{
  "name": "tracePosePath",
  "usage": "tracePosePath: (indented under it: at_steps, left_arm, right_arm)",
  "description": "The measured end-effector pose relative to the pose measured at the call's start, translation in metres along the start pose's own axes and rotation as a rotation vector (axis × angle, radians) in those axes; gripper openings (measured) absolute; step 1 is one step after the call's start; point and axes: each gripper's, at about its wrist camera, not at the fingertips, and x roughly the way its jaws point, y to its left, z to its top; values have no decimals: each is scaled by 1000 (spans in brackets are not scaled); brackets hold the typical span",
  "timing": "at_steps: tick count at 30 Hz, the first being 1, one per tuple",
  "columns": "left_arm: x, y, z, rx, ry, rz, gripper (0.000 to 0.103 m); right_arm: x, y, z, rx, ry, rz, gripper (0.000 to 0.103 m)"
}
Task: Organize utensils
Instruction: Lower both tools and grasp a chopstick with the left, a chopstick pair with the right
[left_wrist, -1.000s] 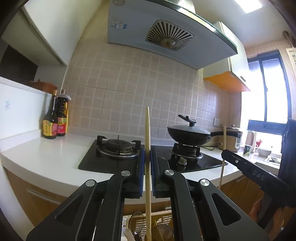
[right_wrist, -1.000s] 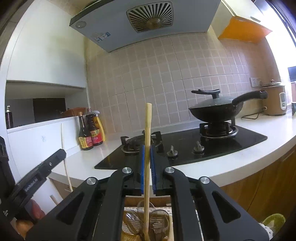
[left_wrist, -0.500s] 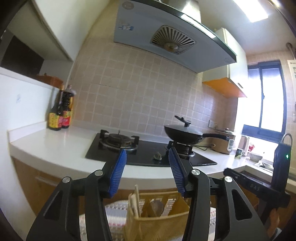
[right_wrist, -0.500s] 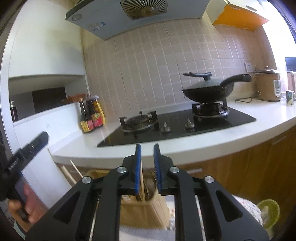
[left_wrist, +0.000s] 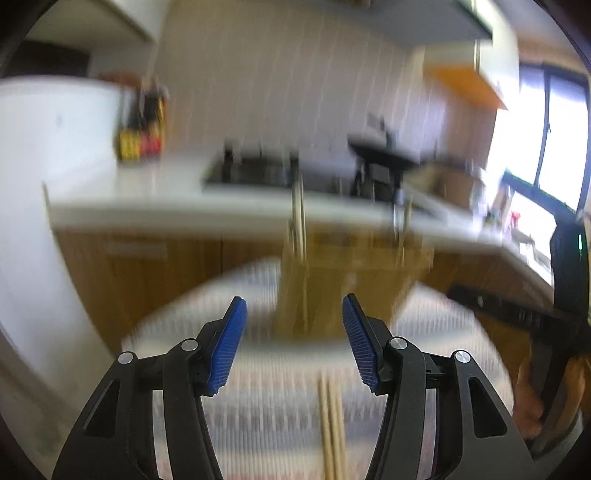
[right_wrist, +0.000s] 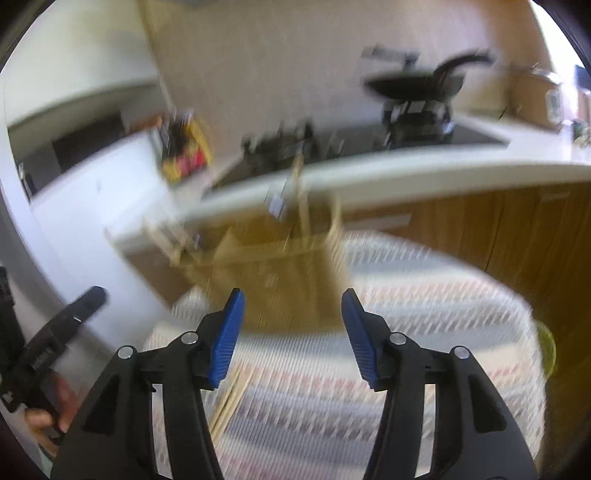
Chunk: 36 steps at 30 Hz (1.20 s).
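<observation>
Both views were smeared by motion blur, so the contents of the yellow utensil basket (left_wrist: 351, 291) were mostly mush – I could make out a few pale sticks poking up out of it and not much else, and whether those were chopsticks or spoon handles was hard to say. The left gripper (left_wrist: 294, 341) had just been opening and its blue pads were spread apart with nothing between them; same for the right gripper (right_wrist: 291, 334), spread and empty. The basket stood on the striped tablecloth (left_wrist: 258, 406), just beyond both sets of fingertips. A pair of chopsticks (left_wrist: 331, 428) lay flat on the cloth on the near side of the basket, cut off by the bottom edge – in the right view they (right_wrist: 231, 398) ran partly behind the gripper's left finger. Behind the basket, the counter and stove were a blur.
</observation>
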Motion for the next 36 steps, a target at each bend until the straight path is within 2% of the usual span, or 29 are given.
tracePosePath:
  at_steps: [2, 5, 8, 10, 12, 14, 16, 19, 28, 30, 31, 33, 34, 36]
  left_arm:
    - [19, 5, -23, 6, 137, -32, 50]
    - [42, 15, -51, -29, 277, -97, 46]
    - [53, 17, -62, -41, 342, -152, 45]
    - [60, 11, -64, -7, 365, -143, 45]
    - [70, 2, -65, 28, 403, -116, 39]
    - [80, -5, -65, 66, 432, -84, 33]
    - [89, -13, -66, 96, 454, -59, 33]
    - [100, -20, -69, 142, 489, -25, 27]
    - [112, -40, -62, 284, 521, 67, 26]
    - [115, -43, -61, 282, 533, 73, 25]
    - [115, -42, -60, 274, 536, 66, 23]
    - [115, -42, -59, 275, 531, 69, 6]
    - [119, -44, -59, 280, 528, 85, 4]
    - [109, -32, -58, 242, 518, 70, 4]
  right_arm:
    - [23, 9, -14, -7, 117, 30, 51]
    - [43, 15, -30, 4, 202, 31, 46]
    - [55, 20, -42, 18, 262, 34, 39]
    - [57, 20, -44, 26, 276, 16, 36]
    - [59, 20, -47, 31, 284, 4, 35]
    - [60, 20, -51, 31, 296, -1, 35]
    - [61, 21, -53, 24, 303, -7, 35]
    - [66, 18, -54, 28, 311, -10, 35]
    - [64, 10, -54, 41, 334, -21, 35]
    - [65, 11, -54, 48, 345, -19, 35]
    - [65, 11, -54, 49, 349, -19, 35]
    - [68, 15, -54, 42, 359, -27, 35]
    - [70, 17, -55, 38, 366, -30, 35]
    - [79, 25, -58, 38, 387, -22, 35]
